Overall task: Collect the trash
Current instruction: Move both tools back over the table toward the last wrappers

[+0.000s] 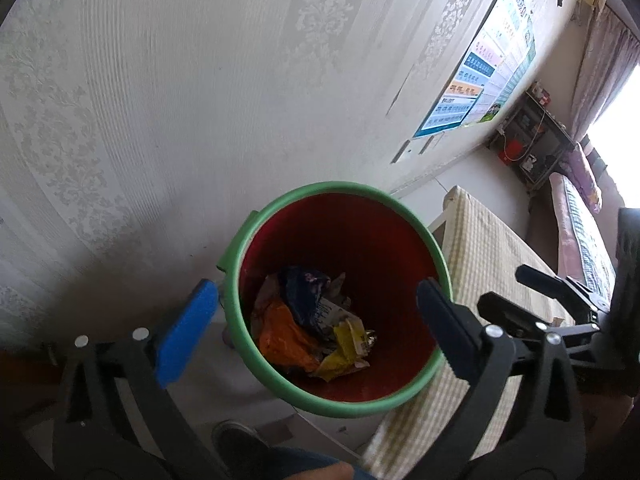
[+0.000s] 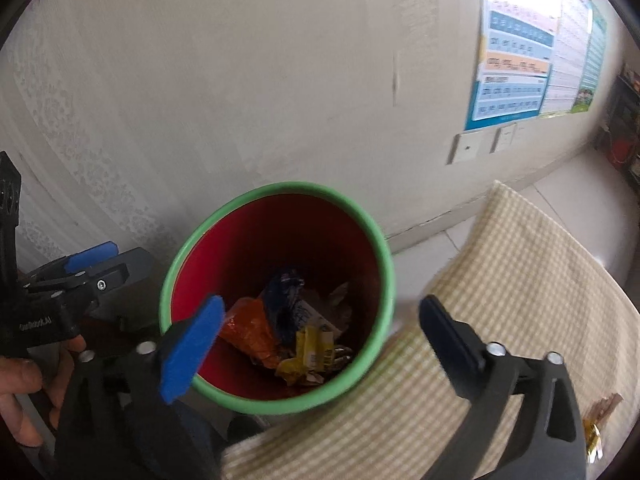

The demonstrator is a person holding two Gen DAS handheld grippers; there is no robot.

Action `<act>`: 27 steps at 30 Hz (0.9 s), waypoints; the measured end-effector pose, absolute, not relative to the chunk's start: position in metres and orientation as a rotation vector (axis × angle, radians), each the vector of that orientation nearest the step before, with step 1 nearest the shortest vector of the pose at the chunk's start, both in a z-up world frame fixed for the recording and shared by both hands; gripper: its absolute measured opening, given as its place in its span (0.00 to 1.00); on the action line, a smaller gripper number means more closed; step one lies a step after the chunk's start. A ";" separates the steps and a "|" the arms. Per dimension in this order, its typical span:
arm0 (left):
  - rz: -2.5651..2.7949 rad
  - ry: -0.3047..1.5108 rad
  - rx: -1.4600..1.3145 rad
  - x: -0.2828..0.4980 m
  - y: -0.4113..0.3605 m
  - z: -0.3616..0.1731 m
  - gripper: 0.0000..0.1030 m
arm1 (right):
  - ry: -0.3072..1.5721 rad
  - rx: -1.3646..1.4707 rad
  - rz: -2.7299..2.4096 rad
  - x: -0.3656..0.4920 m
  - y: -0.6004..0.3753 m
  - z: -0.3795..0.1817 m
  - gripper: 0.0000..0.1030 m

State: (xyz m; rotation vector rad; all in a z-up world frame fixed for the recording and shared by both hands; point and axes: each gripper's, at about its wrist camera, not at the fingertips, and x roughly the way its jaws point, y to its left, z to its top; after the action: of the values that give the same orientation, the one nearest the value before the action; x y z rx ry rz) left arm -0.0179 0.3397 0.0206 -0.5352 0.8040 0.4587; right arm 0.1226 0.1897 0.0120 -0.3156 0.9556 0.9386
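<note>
- Both tools are seen poised over a green-rimmed red bin (image 1: 340,300), which stands against the patterned wall (image 1: 160,100) and just beside a worktop (image 1: 492,264) covered in checked cloth.
- The left tool (image 1: 316,316) is held with its jaws spread wide and nothing between them; the bin's mouth is framed by the blue pad and the dark finger.
- The right tool (image 2: 320,336) is likewise held fully spread and empty above the bin, its dark finger over the worktop's edge.
- Crumpled wrappers (image 2: 288,328), orange, dark blue and yellow among them, are shown lying at the bottom of the bin, so part of the collecting is judged done.
- One yellow scrap (image 2: 596,436) is left on the worktop, well away from the bin at the frame's lower right; at least this piece is judged still to be gathered.
- Open room is offered above the bin and across the worktop; the wall behind the bin, the bin's rim and the worktop's near edge are the limits to be minded.
- A hand (image 2: 24,392) is seen gripping the left tool's handle, beside the bin.
</note>
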 end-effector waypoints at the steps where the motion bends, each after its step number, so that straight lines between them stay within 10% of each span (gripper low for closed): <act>1: 0.462 0.799 -0.531 -0.019 0.336 0.024 0.95 | 0.954 -0.312 0.934 0.122 0.184 0.014 0.93; 27: 0.232 0.791 -0.382 0.023 0.170 0.062 0.95 | 0.908 -0.138 0.682 0.128 -0.036 0.057 0.93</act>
State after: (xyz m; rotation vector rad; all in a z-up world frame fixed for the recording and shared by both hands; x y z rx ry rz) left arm 0.0229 0.1698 0.0624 -0.3817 0.7912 0.2325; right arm 0.1276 -0.0357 0.0568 -0.1383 0.9081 0.6822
